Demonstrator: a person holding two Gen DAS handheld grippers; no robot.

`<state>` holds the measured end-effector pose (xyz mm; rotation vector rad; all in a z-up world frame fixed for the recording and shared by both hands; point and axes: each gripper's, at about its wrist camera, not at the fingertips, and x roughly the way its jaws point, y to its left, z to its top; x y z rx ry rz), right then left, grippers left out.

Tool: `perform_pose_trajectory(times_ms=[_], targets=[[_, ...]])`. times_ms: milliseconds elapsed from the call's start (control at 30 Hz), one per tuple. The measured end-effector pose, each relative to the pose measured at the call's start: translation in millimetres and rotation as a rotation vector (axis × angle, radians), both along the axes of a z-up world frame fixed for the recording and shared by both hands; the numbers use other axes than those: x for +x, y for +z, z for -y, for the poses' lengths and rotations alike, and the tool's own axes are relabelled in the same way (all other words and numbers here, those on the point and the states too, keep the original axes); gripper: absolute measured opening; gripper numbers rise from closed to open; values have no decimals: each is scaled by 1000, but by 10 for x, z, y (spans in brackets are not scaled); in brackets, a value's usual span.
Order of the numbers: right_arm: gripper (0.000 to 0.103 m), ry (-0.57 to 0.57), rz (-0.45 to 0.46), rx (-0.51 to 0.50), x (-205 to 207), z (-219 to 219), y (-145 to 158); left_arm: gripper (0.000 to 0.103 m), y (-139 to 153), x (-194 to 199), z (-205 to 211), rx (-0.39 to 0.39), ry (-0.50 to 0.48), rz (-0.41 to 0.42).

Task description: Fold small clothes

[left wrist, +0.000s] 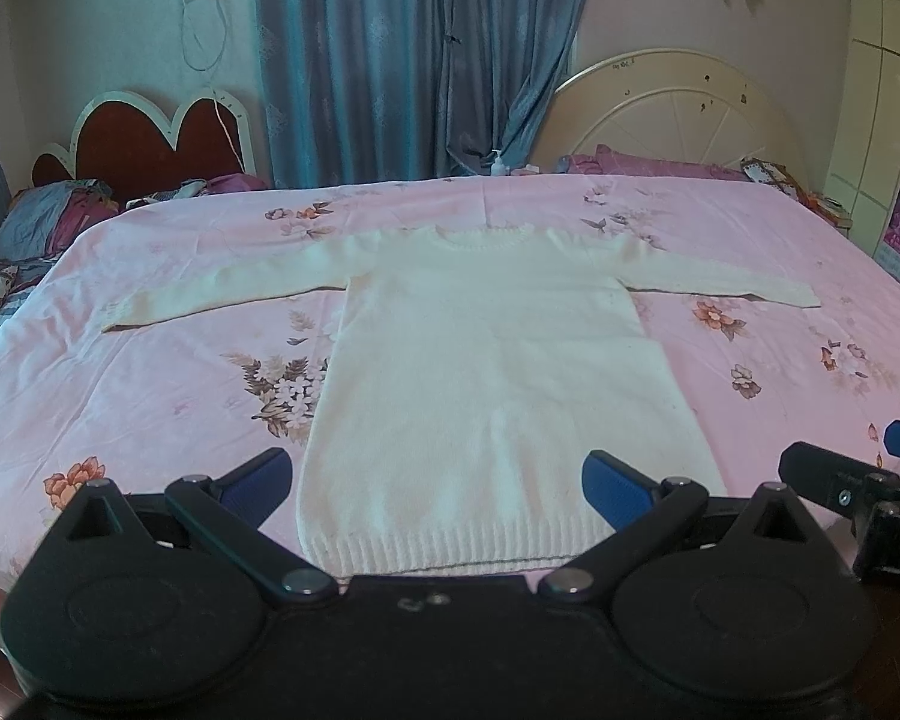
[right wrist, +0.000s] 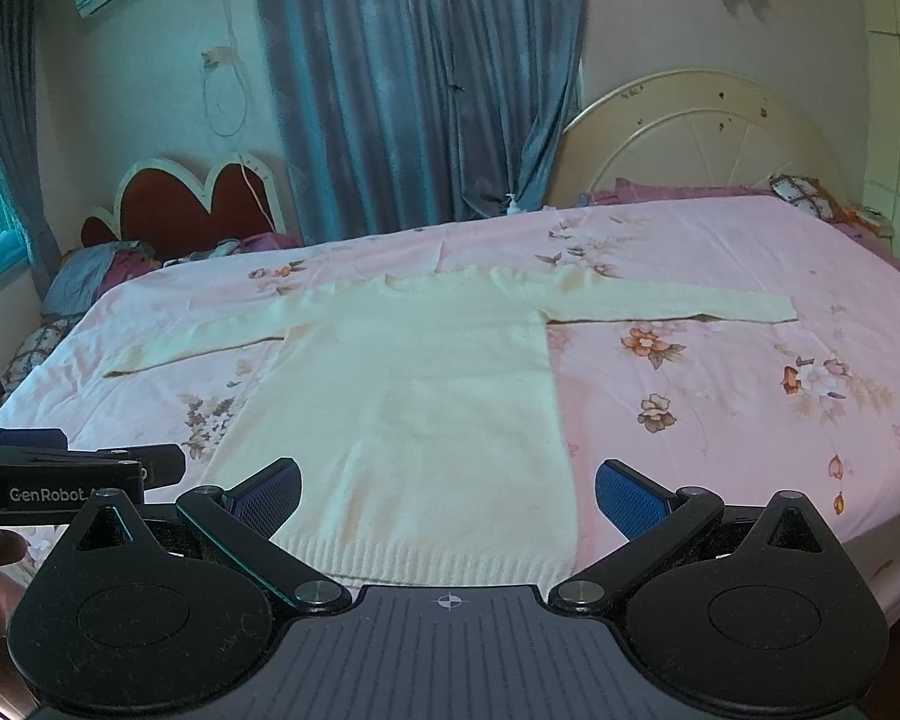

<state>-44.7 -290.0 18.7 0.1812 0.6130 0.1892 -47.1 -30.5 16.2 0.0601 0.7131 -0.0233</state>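
A: Why is the sweater (left wrist: 480,372) spread flat on the bed (left wrist: 150,372), sleeves out to both sides?

B: So every edge can be reached; no fold is made yet, I'd judge.

A: And the grippers?

B: The left gripper (left wrist: 438,483) hangs over the hem, jaws wide apart, empty. The right gripper (right wrist: 448,495) does likewise, ready to pinch the hem.

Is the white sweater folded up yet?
No, the sweater lies spread flat on the pink bedsheet, both sleeves stretched straight out sideways.

both grippers (left wrist: 438,480) (right wrist: 448,495) apparently wide apart
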Motion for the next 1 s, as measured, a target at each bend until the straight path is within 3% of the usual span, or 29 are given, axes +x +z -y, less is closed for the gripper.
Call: perform_pose_trajectory(times_ms=[100,600,1000], targets=[[103,-4,-7,35,49,19,-19,103,-6,18,18,4,0,-1],[103,-46,-48,-6,372,81,-130,102,-108,493,105,14,-14,-34],[103,-109,-63,-17,970,-20,-255,102,-246,1168,-73,8,-44,-52]])
